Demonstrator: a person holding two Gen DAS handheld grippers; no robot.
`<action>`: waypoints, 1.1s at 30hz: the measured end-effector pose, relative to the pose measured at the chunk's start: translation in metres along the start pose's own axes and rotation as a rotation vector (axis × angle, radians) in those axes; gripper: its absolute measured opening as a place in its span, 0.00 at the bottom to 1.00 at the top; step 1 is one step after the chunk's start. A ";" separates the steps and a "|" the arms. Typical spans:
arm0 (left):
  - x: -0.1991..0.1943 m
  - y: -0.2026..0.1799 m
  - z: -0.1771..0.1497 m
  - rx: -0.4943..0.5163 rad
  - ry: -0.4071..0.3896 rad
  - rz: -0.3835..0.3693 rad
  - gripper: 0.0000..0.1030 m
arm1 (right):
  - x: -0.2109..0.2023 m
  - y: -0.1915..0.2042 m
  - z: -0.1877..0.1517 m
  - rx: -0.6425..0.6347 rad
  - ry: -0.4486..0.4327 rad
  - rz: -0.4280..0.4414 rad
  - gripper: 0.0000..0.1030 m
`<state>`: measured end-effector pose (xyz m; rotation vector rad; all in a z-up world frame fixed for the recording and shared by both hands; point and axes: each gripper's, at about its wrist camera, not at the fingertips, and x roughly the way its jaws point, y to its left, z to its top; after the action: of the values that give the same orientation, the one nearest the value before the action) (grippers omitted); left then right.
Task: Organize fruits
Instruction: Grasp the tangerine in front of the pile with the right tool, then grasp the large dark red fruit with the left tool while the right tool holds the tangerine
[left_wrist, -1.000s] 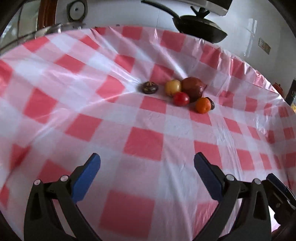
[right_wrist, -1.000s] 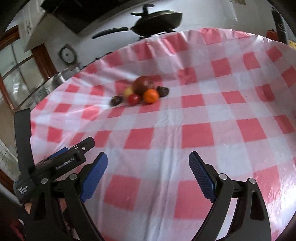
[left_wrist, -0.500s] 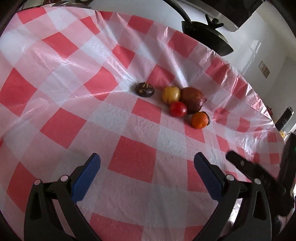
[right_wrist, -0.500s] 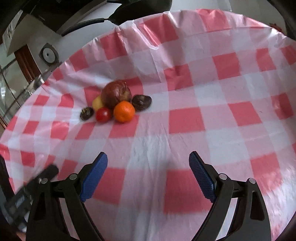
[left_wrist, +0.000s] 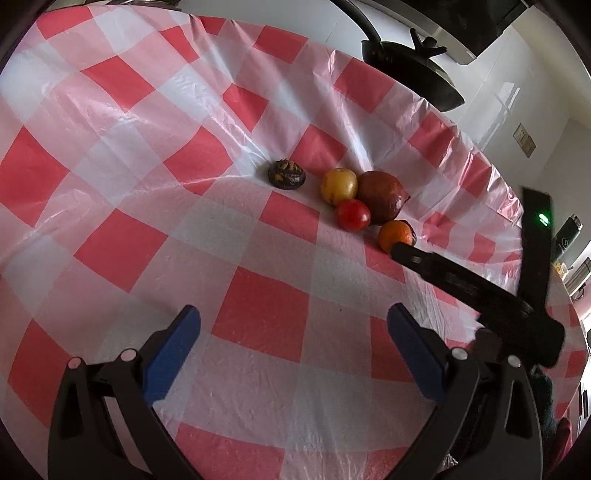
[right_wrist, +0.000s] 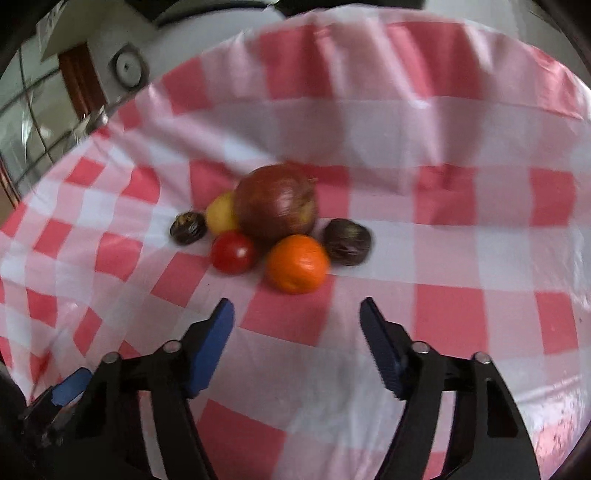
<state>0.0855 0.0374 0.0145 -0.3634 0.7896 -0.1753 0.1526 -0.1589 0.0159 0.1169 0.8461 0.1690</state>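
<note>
A: How far along is the sorting?

B: Barely begun, I'd say. All the fruit sits in one cluster on the checked surface, ahead of the right claw: the orange nearest its tips, the red tomato just left of that, the big reddish-brown fruit behind both and touching or nearly touching them, and the yellow fruit tucked at its left side.

A: And the dark ones?

B: One dark wrinkled fruit is just right of the orange; a second sits a little apart at the far left of the group. Nothing is lifted or separated yet.

A: The claws?

B: The right claw's jaws are closing, with nothing between them; the orange lies just beyond the tips. The left claw stands wide and empty, well short of the cluster. In its view the right tool's dark finger reaches in from the right, its tip at the orange.

A: Room to work?

B: Bare cloth spreads left, right and toward both claws. Beyond the fruit, the surface's far edge drops where the cloth folds over, with a black pan past it. The tight packing is the risk: nudging the orange could roll its neighbours
</note>
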 end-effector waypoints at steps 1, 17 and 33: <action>0.000 0.000 0.000 0.000 -0.002 -0.001 0.98 | 0.004 0.002 0.003 -0.001 0.004 -0.006 0.57; -0.001 0.002 0.000 -0.013 -0.005 -0.001 0.98 | -0.057 -0.030 -0.035 0.178 -0.103 0.038 0.38; 0.027 -0.026 0.016 0.036 0.063 0.044 0.98 | -0.066 -0.075 -0.054 0.370 -0.191 0.122 0.38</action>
<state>0.1154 0.0093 0.0172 -0.3077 0.8548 -0.1601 0.0767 -0.2436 0.0167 0.5247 0.6724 0.1122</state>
